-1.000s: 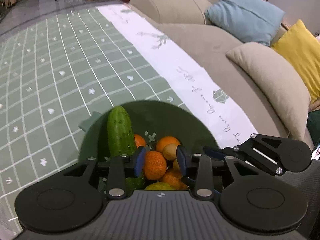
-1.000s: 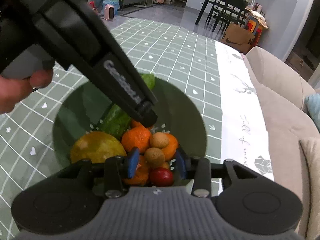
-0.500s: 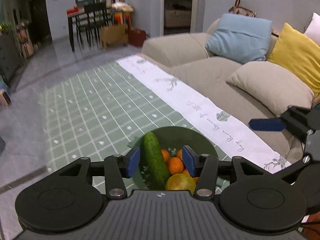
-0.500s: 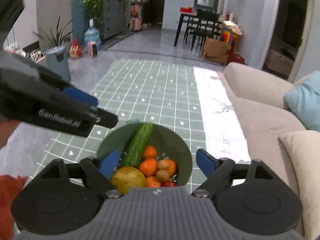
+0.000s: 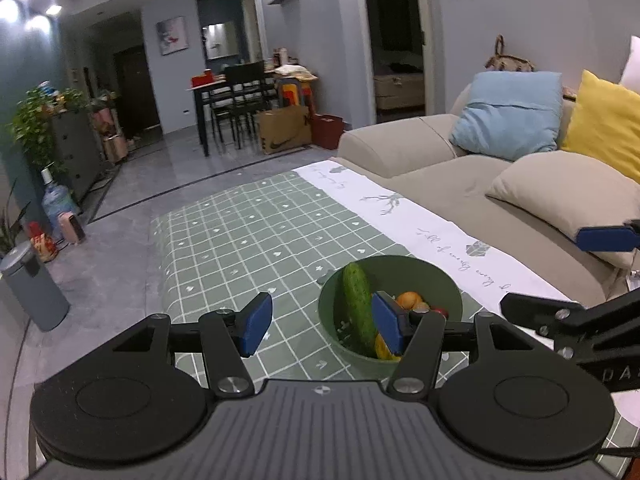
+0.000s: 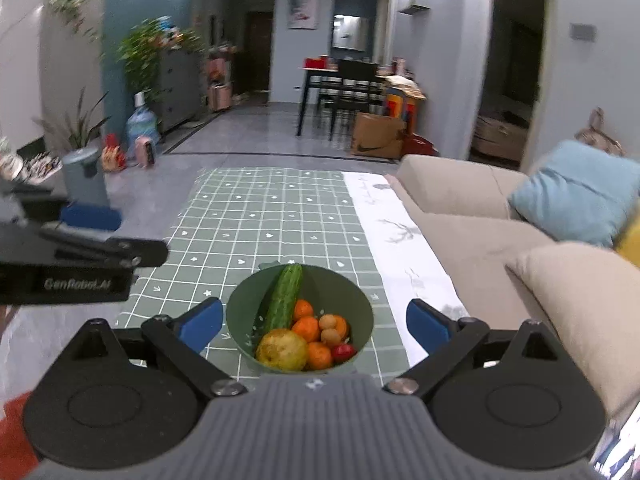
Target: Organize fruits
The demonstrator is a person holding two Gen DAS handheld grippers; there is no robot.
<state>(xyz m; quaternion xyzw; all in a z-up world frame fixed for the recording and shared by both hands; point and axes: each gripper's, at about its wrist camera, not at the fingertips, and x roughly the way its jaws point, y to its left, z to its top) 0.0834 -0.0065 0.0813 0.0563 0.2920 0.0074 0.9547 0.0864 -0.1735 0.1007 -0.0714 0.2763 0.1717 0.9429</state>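
Green checked cloth with a white printed runner along its sofa-side edge, spread over the table (image 6: 256, 216). Beige sofa (image 5: 432, 160) just beyond that edge, with blue, yellow and beige cushions. Green bowl (image 6: 356, 300) near the table's near edge, close to the runner, all fruit in view heaped inside. Cucumber (image 6: 284, 300) propped against the bowl's left wall, long axis running away from the cameras and slightly rightward, tip above the rim. Below it a yellow-green pear or mango (image 6: 282, 350), hard to say which; then oranges (image 6: 306, 328), two small tan fruits (image 6: 330, 330), one small red fruit (image 6: 344, 353).

Right gripper (image 6: 314, 324) spread wide, empty, straddling the bowl from above and behind, so judged the nearer one. Left gripper (image 5: 320, 322) also parted and empty, offset left, only its right finger overlapping the bowl. No fruit visible loose on the cloth; sorting judged done or nearly so.

Legible: "GenRobot.AI" on the left tool's side; swoosh logo on a cardboard box (image 6: 376, 136). Runner script unreadable.
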